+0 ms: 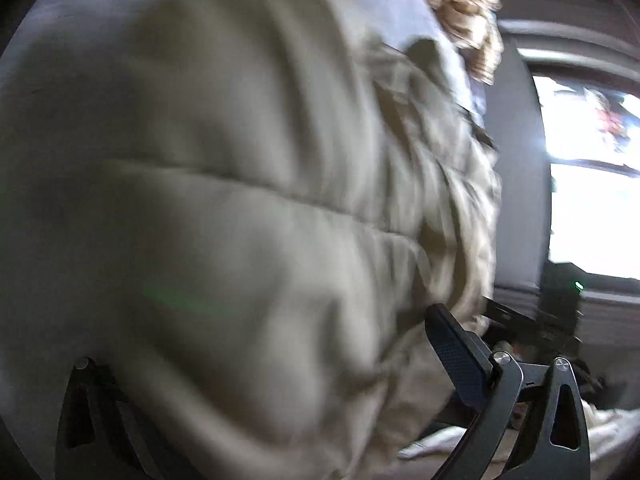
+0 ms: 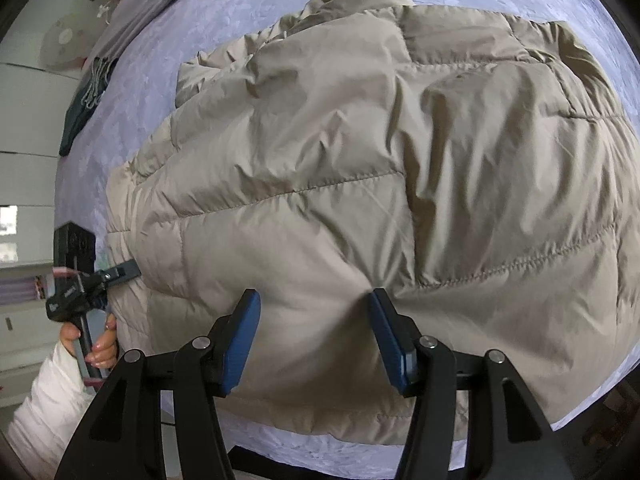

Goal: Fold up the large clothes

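Your beige puffer jacket [image 2: 360, 168] lies spread on the lavender bed [image 2: 192, 16]. Your right claw [image 2: 314, 328] hangs over its near hem, blue pads apart, nothing pinched between them. Your left claw [image 2: 120, 272] reaches the jacket's left edge; whether it grips, you cannot tell through the blur and fabric.

A bed with a pale lilac patterned cover [image 2: 224, 20] carries everything; a big beige quilted jacket [image 2: 360, 184] lies spread on it – folded over itself; near the far edge lies a dark cloth [image 2: 82, 116], apart from the jacket.
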Available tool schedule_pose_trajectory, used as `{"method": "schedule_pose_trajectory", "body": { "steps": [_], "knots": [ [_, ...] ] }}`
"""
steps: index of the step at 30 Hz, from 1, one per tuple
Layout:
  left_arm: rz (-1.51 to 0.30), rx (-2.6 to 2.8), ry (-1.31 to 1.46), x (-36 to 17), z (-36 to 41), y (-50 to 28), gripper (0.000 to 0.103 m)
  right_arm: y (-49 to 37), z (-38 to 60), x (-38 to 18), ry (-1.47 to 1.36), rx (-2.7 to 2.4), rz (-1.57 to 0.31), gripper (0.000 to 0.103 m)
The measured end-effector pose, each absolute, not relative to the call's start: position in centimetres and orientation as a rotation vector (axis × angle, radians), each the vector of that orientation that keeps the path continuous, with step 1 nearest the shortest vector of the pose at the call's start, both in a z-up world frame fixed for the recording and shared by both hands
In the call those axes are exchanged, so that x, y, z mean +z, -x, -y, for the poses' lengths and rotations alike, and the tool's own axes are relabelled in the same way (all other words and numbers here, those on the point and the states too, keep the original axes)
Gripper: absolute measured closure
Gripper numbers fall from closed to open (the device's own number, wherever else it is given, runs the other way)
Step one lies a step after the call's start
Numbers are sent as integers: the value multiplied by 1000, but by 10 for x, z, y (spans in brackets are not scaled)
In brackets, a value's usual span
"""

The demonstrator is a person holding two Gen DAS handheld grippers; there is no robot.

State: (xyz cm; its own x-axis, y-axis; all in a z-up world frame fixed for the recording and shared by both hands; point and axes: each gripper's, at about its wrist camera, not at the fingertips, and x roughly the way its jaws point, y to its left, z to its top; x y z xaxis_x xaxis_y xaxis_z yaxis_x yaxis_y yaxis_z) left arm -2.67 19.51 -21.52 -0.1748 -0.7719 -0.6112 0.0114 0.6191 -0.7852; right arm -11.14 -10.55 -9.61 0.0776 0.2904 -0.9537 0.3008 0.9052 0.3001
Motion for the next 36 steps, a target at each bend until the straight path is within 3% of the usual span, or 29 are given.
{"method": "schedule_pose_trajectory", "body": {
  "steps": [1,2,3,5,7,8,9,10,22,29,32,35,36],
  "knots": [
    [-1610,-802,611,-214,-187,27,12,110,104,-97,-478,-7,-1513,39],
    [-1616,-811,575,-213,-183,27,38,110,103,-97,-473,-7,-1514,39],
    [-1623,-824,564,-213,-180,27,54,109,102,-97,-464,-6,-1516,38],
    [-1604,-823,586,-203,-182,28,67,109,100,-94,-457,3,-1519,38],
    [-1579,-818,597,-186,-186,31,72,109,102,-86,-424,-2,-1494,43],
    [-1560,-823,608,-174,-187,34,72,110,103,-80,-395,-16,-1465,51],
    [-1542,-828,612,-162,-186,38,73,109,105,-75,-362,-25,-1437,77],
    [-1532,-830,607,-152,-186,41,73,108,109,-73,-350,-33,-1420,90],
    [-1457,-818,461,-9,-89,64,73,84,147,-136,-562,19,-1328,97],
    [-1486,-811,238,15,18,77,72,77,163,-161,-698,96,-1321,101],
    [-1486,-803,179,15,49,77,59,77,172,-167,-764,130,-1324,103],
    [-1503,-811,182,13,64,73,53,80,190,-161,-853,156,-1330,103],
    [-1515,-823,190,10,69,71,42,84,197,-156,-867,156,-1319,103]
  ]
}}
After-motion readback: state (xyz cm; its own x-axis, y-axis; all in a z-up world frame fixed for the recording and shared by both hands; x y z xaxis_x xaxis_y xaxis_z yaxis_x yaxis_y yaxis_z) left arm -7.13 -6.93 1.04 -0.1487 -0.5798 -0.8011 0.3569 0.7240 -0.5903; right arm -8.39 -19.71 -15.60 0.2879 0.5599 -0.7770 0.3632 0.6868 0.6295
